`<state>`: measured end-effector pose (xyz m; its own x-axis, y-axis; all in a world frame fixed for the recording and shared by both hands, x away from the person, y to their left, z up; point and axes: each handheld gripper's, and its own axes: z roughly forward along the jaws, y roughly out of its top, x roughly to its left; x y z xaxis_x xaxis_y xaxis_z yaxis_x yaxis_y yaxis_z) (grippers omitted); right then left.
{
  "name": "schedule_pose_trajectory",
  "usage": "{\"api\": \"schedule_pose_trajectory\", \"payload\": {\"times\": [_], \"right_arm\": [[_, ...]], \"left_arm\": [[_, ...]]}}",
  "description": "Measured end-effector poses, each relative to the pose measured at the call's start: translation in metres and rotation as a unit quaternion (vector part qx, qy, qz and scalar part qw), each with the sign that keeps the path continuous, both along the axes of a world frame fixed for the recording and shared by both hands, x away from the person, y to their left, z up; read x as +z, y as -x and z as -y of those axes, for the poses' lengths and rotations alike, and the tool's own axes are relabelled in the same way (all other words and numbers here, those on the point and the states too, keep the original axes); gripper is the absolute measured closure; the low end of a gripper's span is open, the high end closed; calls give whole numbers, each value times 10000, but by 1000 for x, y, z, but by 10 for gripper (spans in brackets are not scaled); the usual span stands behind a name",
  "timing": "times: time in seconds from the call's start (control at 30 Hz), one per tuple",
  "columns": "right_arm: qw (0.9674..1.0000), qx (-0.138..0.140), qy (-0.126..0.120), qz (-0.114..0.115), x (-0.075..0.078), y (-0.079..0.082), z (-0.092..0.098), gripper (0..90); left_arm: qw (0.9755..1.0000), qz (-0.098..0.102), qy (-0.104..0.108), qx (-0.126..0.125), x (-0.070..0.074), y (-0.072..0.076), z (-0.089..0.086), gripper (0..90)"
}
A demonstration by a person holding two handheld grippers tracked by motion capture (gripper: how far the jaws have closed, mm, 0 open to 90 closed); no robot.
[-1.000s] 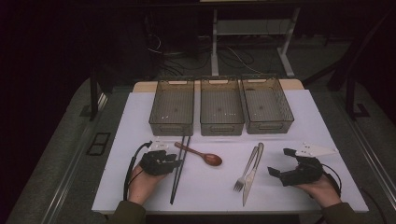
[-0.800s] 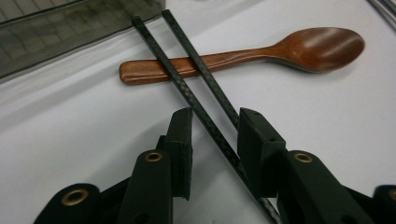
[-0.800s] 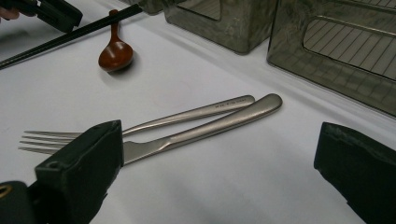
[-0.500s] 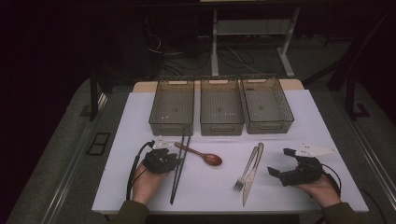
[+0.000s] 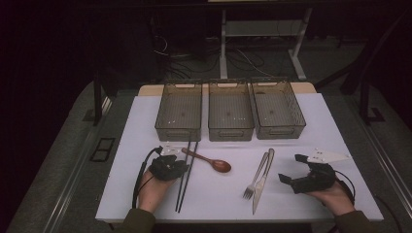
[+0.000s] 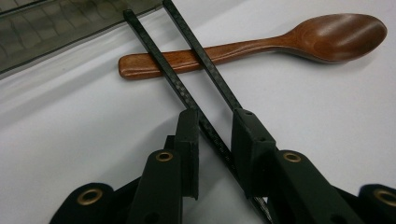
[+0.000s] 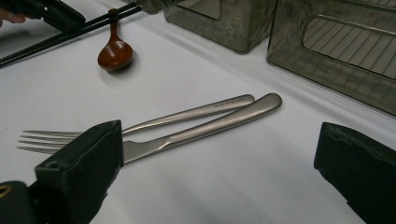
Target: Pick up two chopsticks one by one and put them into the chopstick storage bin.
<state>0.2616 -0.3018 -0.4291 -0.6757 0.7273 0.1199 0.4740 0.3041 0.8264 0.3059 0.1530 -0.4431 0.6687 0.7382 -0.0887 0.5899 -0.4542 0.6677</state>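
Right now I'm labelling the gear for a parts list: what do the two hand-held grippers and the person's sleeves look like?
Both are matte black. The left claw has flat, squared jaws with brass-coloured eyelets at the joints, and a black cable looping off behind it. The right claw carries a pale grey three-cornered plate on top and a thin black cable at the back. The sleeves look dark, olive-toned.

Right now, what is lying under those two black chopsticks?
The wooden spoon: its handle passes beneath both chopsticks, which cross over it near the handle's end. The white table cover lies below the rest. The left gripper hides their near stretch.
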Motion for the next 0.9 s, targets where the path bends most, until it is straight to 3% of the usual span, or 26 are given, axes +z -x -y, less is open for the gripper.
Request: {"api": "schedule_pose_trajectory", "payload": {"times": [0.63,0.9], "right_arm": [[10000,6,4,-20,0,0,0,10],[10000,4,9,-24,0,0,0,10]], "left_arm": [[9998,107,-85,125,0,-1,-6,799],[9996,104,25,272,-2,-1,-6,800]]}}
